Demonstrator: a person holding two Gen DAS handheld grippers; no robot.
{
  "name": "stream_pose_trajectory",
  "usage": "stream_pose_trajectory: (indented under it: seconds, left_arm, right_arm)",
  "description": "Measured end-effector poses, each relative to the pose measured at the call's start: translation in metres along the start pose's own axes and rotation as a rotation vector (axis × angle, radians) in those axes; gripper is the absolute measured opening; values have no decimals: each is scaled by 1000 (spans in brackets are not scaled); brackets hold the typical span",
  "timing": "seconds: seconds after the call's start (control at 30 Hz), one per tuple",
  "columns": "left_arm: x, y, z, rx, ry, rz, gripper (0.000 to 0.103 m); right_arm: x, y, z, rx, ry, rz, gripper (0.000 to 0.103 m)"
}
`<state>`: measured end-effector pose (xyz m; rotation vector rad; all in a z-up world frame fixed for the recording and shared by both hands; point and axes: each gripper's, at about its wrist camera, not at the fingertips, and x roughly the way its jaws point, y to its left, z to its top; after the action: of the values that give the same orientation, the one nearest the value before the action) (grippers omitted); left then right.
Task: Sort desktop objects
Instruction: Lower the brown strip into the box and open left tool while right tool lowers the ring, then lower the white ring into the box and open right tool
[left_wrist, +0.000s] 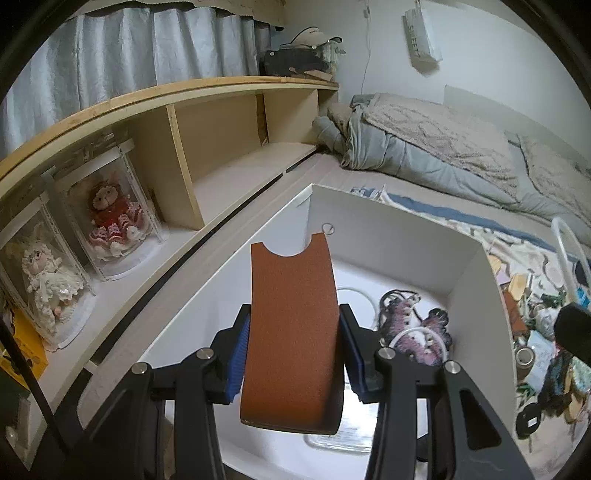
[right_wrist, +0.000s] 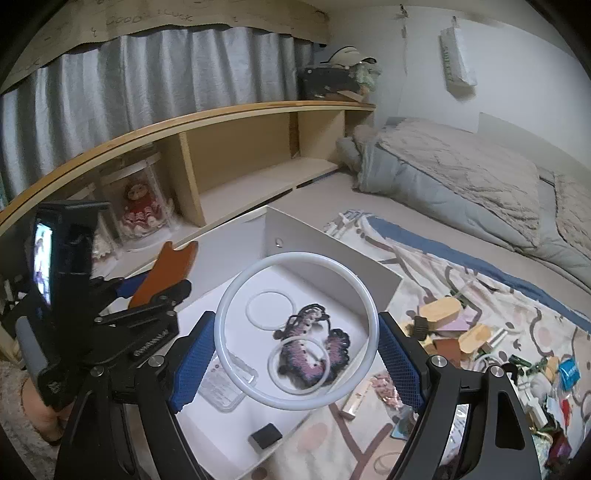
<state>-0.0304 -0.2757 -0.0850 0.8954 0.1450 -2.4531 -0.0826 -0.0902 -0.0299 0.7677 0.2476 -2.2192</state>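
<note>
While faint writing runs along the board above the curtain (right_wrist: 147, 77), only "GOOD LUCK" can be made out; the lettering on the white wall unit (left_wrist: 423, 35) is too blurred to read. The left hand-held gripper (left_wrist: 293, 350) pinches a brown case (left_wrist: 291, 332) over the white box (left_wrist: 388, 221), which lies on the bed near the shelf (left_wrist: 236, 166). The right hand-held gripper (right_wrist: 297, 354), spread wide, holds a big white ring (right_wrist: 229, 295) between its pads above the same box. Inside the box lie a crochet piece (right_wrist: 314, 350), two smaller rings (right_wrist: 269, 308), a clear tray (right_wrist: 225, 391) and a small black block (right_wrist: 265, 435). Two dolls (left_wrist: 114, 218) in clear cases stand on the shelf. More clutter (right_wrist: 480, 350) is strewn on the bed's patterned sheet, right of the box.
</note>
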Motion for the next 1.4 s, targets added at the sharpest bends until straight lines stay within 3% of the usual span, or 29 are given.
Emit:
stream_pose_trajectory:
  seconds: [0.47,0.77,1.03,1.2,1.4]
  left_arm:
    - [16,8,-8,42,44,42,44]
    - [28,16,-13,19,122,19,44]
    - [31,12,-17,69,129,31,45]
    - [32,9,-18,78,123,23,62]
    - [31,8,-18,73,118,18,64]
  right_arm:
    - [18,6,-4,-22,14,21,85]
    - [38,15,-9,-46,43,18,85]
    - [53,24,-13,-69,63,40,85]
    - [61,27,-16,-82,86,44,85]
    - [69,26,-20,-90,115,45,85]
